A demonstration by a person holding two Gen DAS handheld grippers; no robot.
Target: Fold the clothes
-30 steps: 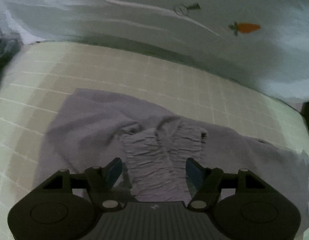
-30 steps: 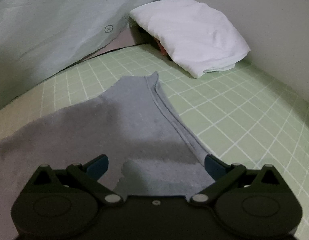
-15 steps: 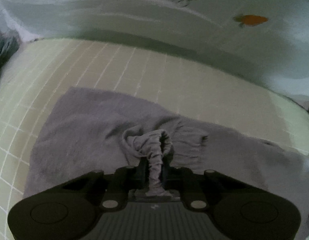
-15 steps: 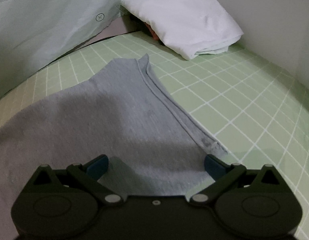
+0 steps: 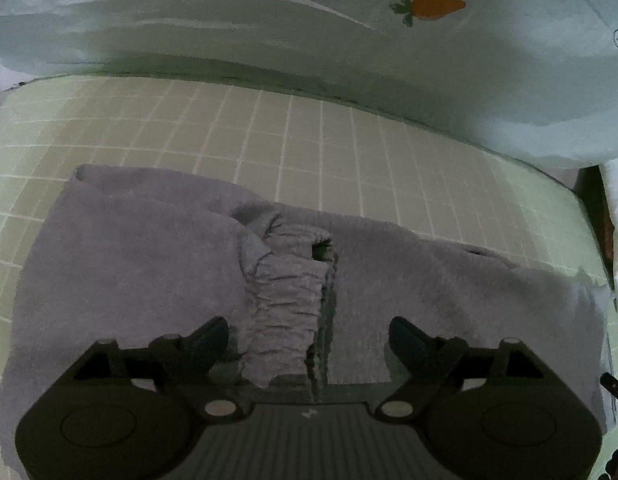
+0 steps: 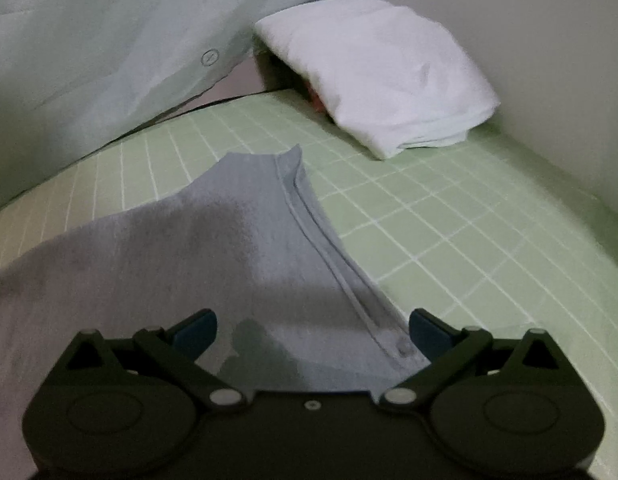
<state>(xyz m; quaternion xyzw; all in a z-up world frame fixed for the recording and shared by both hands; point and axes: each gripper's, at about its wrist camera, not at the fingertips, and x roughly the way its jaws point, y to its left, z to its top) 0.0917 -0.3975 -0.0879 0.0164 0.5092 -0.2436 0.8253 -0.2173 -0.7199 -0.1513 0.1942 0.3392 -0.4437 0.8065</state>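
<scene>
Left gripper (image 5: 309, 334), jaws opening, straddles the grey shorts' (image 5: 129, 280) elastic waistband (image 5: 287, 312) unclamped; right gripper (image 6: 312, 326) gapes over the hem (image 6: 309, 216). Next: re-pinch and fold.

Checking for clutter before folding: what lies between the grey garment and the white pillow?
Only bare green checked sheet lies between the grey garment and white pillow, in the right wrist view.

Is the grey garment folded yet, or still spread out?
Mostly spread. The grey garment lies flat on the checked sheet, its gathered waistband bunched between the opening left gripper fingers.
</scene>
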